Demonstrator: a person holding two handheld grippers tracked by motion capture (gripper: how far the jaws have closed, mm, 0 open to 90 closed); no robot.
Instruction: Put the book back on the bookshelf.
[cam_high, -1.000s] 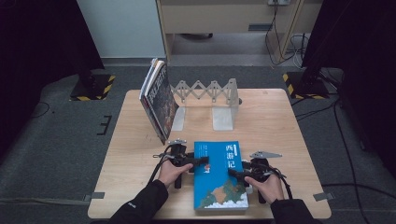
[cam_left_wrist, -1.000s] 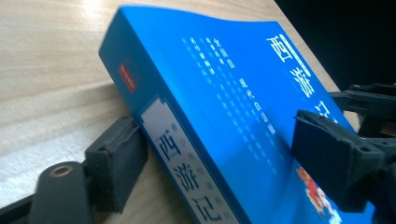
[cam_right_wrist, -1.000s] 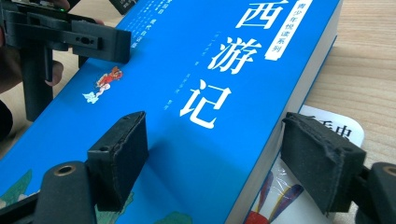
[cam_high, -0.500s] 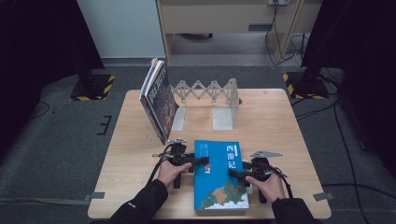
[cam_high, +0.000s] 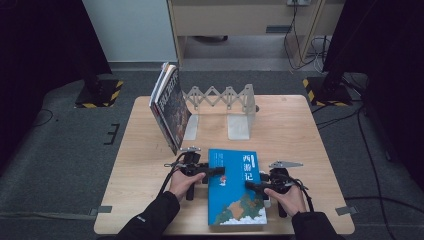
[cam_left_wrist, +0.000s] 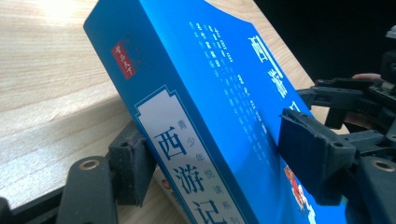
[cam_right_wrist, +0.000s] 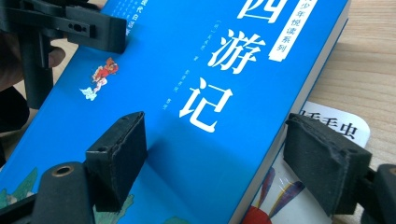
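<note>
A blue book (cam_high: 235, 185) with white Chinese title lies at the table's front middle, on top of a white-covered book (cam_right_wrist: 334, 123). My left gripper (cam_high: 215, 172) comes in from the left and is shut on the blue book (cam_left_wrist: 210, 84): one pad (cam_left_wrist: 133, 158) under the spine edge, the other (cam_left_wrist: 313, 149) on the cover. My right gripper (cam_high: 252, 186) straddles the book's right edge. Its jaws are open, one pad (cam_right_wrist: 116, 149) over the cover (cam_right_wrist: 187, 70), the other (cam_right_wrist: 322, 163) a gap away from the page edge.
At the back of the wooden table (cam_high: 300, 130) stands an expandable metal book rack (cam_high: 225, 97). A few books (cam_high: 170, 107) lean upright at its left end. The table's front edge is just behind my hands.
</note>
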